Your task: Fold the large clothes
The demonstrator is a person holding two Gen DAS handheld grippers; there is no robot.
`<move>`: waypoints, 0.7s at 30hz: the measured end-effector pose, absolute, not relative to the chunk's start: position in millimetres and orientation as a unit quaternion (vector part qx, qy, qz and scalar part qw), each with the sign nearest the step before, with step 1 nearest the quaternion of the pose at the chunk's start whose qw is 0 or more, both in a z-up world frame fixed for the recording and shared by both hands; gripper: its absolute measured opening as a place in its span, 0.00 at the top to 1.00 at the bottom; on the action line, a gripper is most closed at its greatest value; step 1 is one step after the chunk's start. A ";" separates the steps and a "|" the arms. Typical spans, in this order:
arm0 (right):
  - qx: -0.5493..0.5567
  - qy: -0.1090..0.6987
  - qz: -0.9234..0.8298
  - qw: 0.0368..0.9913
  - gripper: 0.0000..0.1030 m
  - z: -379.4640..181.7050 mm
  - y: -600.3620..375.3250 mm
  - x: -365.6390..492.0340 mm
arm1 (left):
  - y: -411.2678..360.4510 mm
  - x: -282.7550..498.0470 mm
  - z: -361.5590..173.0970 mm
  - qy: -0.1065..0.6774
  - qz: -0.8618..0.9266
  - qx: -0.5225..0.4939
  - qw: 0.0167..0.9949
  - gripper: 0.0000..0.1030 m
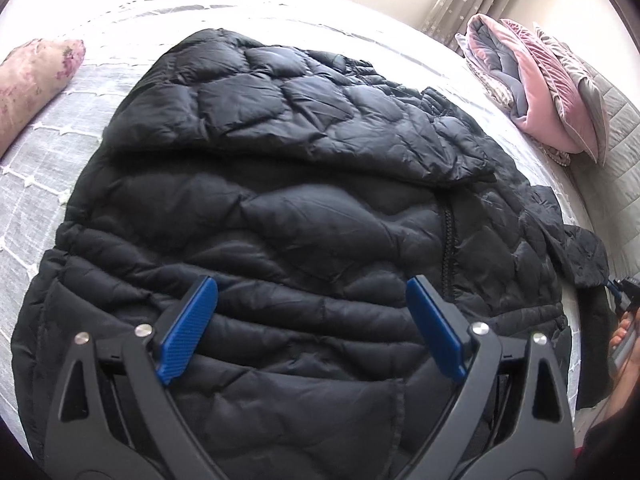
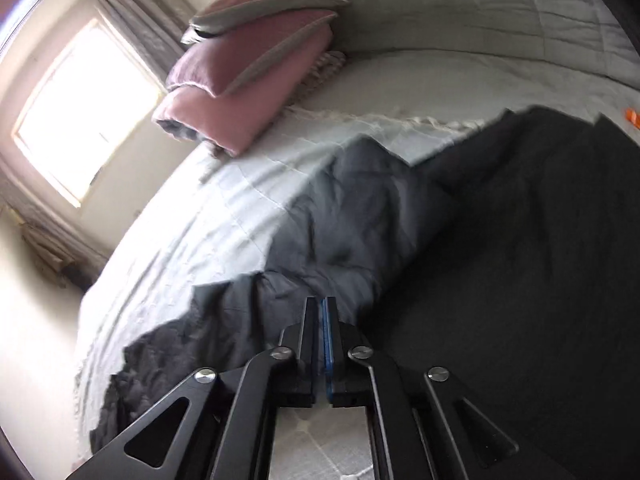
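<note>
While a floral pillow [image 1: 36, 80] lies at the bed's [image 1: 52, 168] left edge, the black puffer jacket [image 1: 280, 200] sprawls across the middle. Above it the left hand-held gripper [image 1: 312, 320] hovers spread wide, empty. Rightward, the right hand-held gripper [image 2: 323, 320] is pressed together, pinching the jacket's edge, near pink folded bedding [image 1: 536, 92].

The black quilted jacket [image 1: 280, 208] runs off the bottom edge of the left wrist view, its hem unseen. At that view's right edge, a hand [image 1: 624, 344] is cut off. In the right wrist view the whole scene is motion-blurred; whether fabric sits between the right hand-held gripper [image 2: 323, 308] pads cannot be told. A small orange object [image 2: 633, 117] is cropped and unidentifiable.
</note>
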State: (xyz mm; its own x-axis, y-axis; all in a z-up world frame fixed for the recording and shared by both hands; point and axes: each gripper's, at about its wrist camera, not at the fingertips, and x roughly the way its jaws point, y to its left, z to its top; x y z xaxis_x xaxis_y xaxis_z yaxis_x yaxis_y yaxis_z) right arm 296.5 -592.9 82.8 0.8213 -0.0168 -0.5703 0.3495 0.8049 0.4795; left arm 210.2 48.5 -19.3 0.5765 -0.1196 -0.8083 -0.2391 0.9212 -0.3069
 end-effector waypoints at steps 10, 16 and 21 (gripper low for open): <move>0.368 0.226 -0.106 0.896 0.25 64.0 -627.8 293.8 | 56.3 215.4 -21.2 0.462 0.037 -0.212 0.860 0.07; 0.376 0.234 -0.151 0.884 0.32 59.3 -636.5 319.4 | 66.2 215.3 -22.6 0.461 0.041 -0.226 0.857 0.07; 0.345 0.260 -0.193 0.881 0.95 61.5 -636.9 339.9 | 72.0 215.0 -22.0 0.457 0.037 -0.235 0.857 0.07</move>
State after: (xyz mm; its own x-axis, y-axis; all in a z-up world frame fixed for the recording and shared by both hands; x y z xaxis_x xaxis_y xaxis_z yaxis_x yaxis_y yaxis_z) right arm 339.9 -636.9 61.5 0.7903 -0.1614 -0.5911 0.5198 0.6875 0.5071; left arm 215.0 72.0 -22.0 0.5794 -0.1523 -0.8007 -0.2779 0.8866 -0.3697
